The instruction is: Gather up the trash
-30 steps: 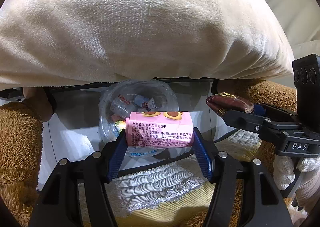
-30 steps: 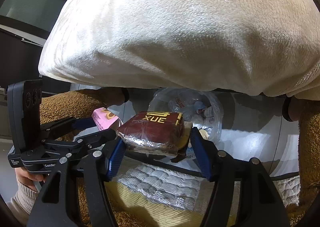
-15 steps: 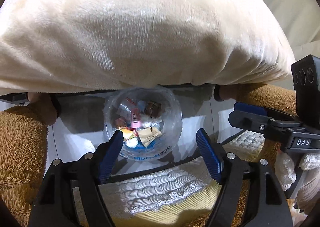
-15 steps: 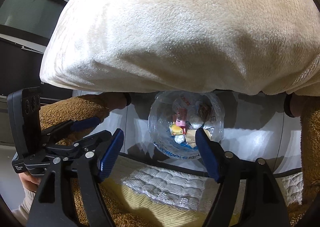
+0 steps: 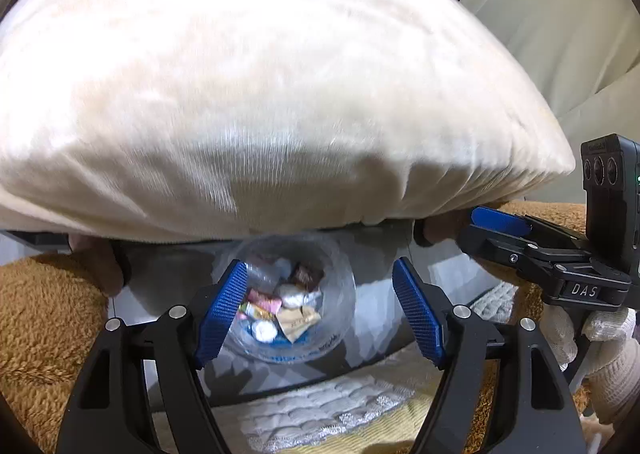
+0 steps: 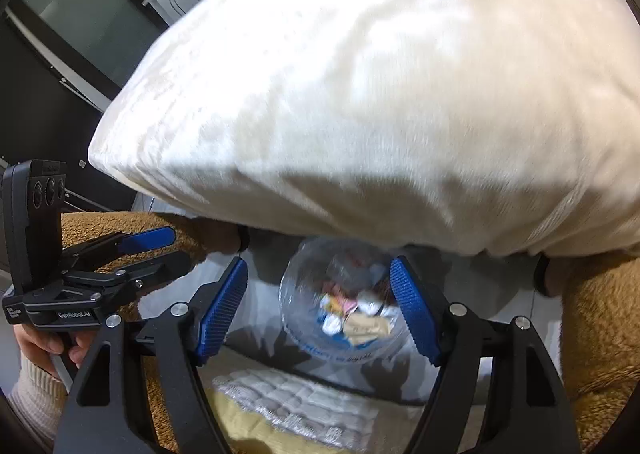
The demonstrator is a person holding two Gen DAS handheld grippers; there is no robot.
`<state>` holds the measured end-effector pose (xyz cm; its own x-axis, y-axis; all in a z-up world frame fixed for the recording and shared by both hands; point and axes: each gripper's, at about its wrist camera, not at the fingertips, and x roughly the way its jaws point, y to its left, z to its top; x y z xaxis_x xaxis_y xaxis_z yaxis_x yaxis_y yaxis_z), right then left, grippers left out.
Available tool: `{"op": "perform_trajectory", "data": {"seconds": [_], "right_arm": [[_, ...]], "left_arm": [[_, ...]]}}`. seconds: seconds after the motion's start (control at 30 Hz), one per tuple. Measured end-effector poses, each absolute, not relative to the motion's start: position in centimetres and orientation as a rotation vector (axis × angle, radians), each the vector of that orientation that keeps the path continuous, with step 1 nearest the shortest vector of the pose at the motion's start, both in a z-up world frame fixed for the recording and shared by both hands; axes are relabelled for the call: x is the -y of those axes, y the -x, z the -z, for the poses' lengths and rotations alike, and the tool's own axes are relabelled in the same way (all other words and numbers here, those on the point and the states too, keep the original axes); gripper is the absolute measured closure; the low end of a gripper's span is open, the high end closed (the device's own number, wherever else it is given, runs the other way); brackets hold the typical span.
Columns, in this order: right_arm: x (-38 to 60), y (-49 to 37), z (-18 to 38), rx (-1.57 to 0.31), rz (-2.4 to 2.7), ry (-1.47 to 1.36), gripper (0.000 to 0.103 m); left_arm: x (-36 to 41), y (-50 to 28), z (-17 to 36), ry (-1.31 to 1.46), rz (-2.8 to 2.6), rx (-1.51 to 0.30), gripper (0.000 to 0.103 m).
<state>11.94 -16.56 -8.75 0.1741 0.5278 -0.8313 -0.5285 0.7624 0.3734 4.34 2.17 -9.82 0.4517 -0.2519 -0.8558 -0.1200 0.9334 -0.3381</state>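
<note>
Now both the left hand-held gripper (image 5: 318, 312) and right hand-held gripper (image 6: 320, 310) stand wide and empty, their pink and brown snack packets dropped among wrappers in the clear plastic trash bag (image 5: 340, 286) below.

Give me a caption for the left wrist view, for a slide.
Open left gripper hangs empty above a clear bin of wrappers, under a cream pillow.

floor: pale glossy tiled floor (image 5: 384, 296), partly in shadow
on it: clear plastic-lined trash bin (image 5: 340, 318) (image 6: 296, 318) holding crumpled wrappers (image 5: 296, 314) (image 6: 360, 318)
near edge: quilted white-and-yellow bedding (image 5: 320, 414), overlapping the floor
</note>
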Motion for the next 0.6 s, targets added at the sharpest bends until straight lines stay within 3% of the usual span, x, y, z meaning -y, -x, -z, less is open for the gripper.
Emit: {"op": "perform_trajectory", "data": {"seconds": [0.6], "right_arm": [[20.3, -10.7, 0.7, -0.679, -0.651, 0.063, 0.030]], "left_arm": [[-1.3, -2.9, 1.6, 0.191, 0.054, -0.652, 0.029]]}}
